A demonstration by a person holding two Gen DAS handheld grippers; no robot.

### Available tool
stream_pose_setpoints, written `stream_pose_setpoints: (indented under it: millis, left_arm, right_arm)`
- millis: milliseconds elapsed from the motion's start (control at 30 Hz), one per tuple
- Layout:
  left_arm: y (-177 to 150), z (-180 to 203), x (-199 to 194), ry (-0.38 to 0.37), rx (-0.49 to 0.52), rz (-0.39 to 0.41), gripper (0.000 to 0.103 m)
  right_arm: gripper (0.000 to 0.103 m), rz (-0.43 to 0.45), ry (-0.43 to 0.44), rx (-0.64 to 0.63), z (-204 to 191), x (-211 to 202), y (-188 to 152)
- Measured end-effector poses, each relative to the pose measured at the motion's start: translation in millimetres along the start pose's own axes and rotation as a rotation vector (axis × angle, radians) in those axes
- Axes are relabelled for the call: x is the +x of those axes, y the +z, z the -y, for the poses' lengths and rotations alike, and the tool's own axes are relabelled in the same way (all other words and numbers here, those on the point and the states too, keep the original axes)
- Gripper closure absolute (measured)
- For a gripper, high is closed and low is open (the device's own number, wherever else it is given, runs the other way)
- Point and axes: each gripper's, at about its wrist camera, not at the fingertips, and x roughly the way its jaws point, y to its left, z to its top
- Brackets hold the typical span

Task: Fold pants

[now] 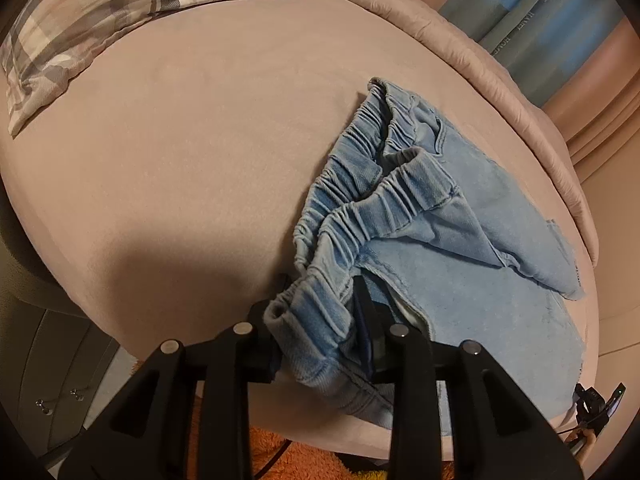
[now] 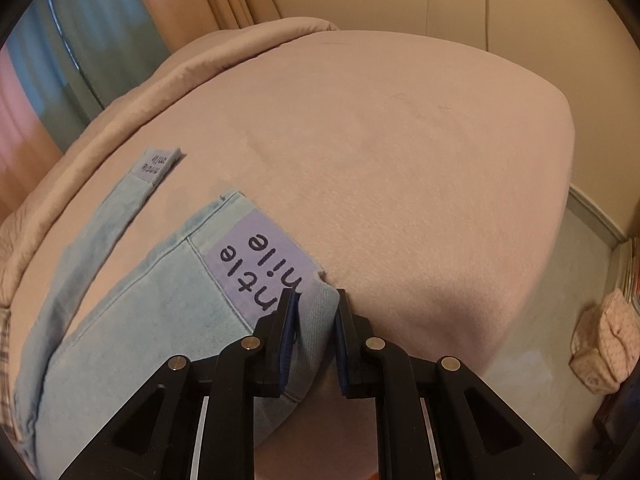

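Light blue denim pants (image 1: 460, 264) lie on a pink bed (image 1: 200, 140), with the gathered elastic waistband (image 1: 352, 200) bunched toward me. My left gripper (image 1: 320, 320) is shut on the near end of the waistband. In the right wrist view, one pant leg (image 2: 140, 320) ends in a lilac cuff patch with dark lettering (image 2: 260, 264); the other leg's cuff (image 2: 154, 164) lies farther left. My right gripper (image 2: 316, 320) is shut on the hem fabric of the near leg beside the patch.
A plaid pillow (image 1: 100, 20) lies at the bed's far left. A rolled pink duvet (image 1: 500, 60) runs along the far bed edge, also seen in the right wrist view (image 2: 120, 120). Curtains (image 1: 560, 20) hang behind. A fabric bag (image 2: 600, 352) sits on the floor right.
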Motion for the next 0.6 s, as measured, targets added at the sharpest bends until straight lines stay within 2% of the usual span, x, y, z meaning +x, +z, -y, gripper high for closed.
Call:
stream_pose_setpoints:
  millis: [400,600]
  left_arm:
    - [1.8,-2.2,-1.9,-0.019,-0.021,-0.005,0.067]
    - [-0.4,-4.5,-8.9,-0.044,-0.100,-0.013,0.060]
  right_arm:
    - [0.089,0.024,-0.023,-0.005,-2.8,0.5,-1.5]
    - [0.089,0.034,-0.020,0.009,-1.8,0.2,-2.7]
